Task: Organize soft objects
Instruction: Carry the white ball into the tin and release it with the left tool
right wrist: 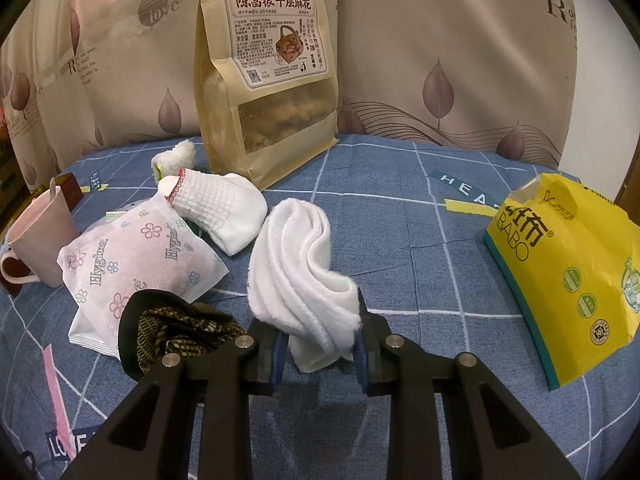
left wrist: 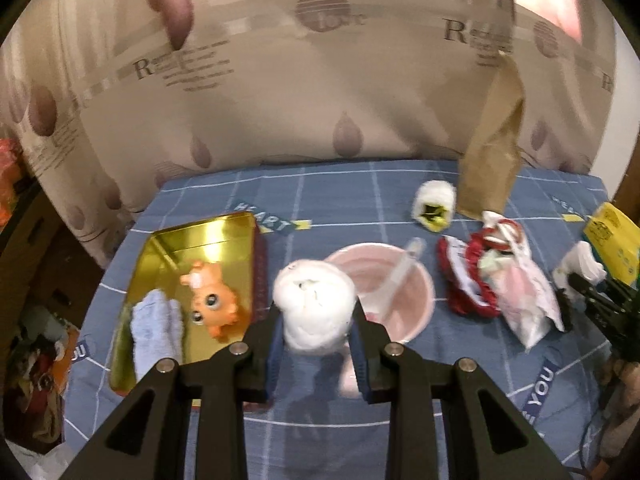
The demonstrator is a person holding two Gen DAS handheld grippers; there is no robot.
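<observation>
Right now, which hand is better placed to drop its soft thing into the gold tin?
Left. The left gripper holds a white bundle right beside the gold tin; the right gripper, holding a white cloth, has no tin nearby.

I count 1 gold tin (left wrist: 168,240), 1 orange plush (left wrist: 212,300) and 1 blue cloth (left wrist: 156,328) in it, 1 pink mug (right wrist: 38,236), 2 snack bags: brown (right wrist: 268,76), yellow (right wrist: 568,280), 1 hygiene pack (right wrist: 136,264), 1 white sock (right wrist: 220,208)
</observation>
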